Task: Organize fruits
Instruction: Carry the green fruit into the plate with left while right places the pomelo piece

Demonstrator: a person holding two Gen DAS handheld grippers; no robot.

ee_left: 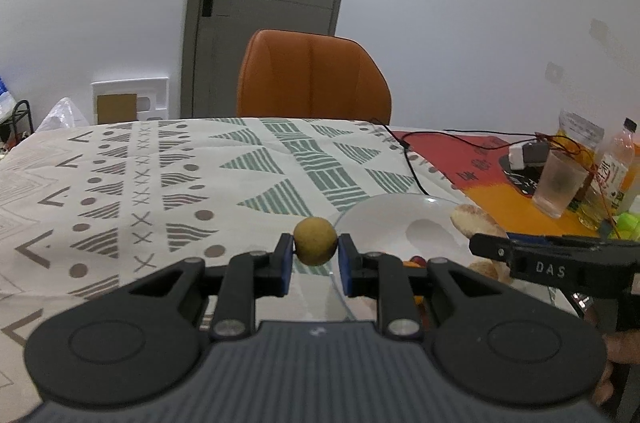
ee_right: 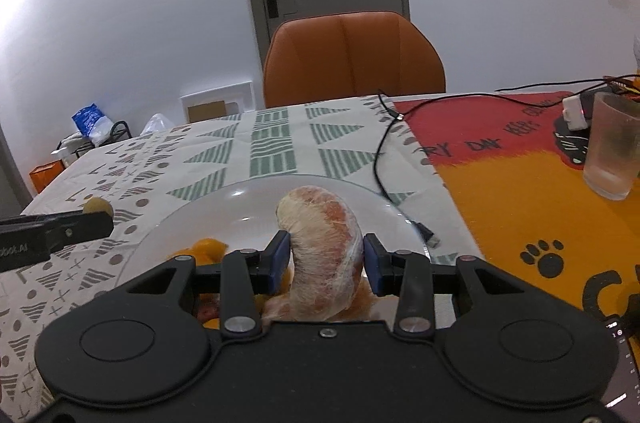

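The left gripper [ee_left: 315, 255] is clamping a small tan round fruit [ee_left: 315, 241]; the right gripper [ee_right: 325, 259] is pinching a pithy peeled citrus segment [ee_right: 322, 251] above the glass plate [ee_right: 240, 199] on the patterned tablecloth [ee_left: 120, 191].

A small round yellow-brown fruit [ee_left: 315, 241]; a peeled pomelo segment [ee_right: 322, 255], pinkish-orange under whitish pith; a white plate [ee_right: 248, 207]; a cream tablecloth [ee_left: 160, 183] with green and brown triangles; a red-and-orange mat [ee_right: 520, 183]; an orange leather chair [ee_left: 312, 75]
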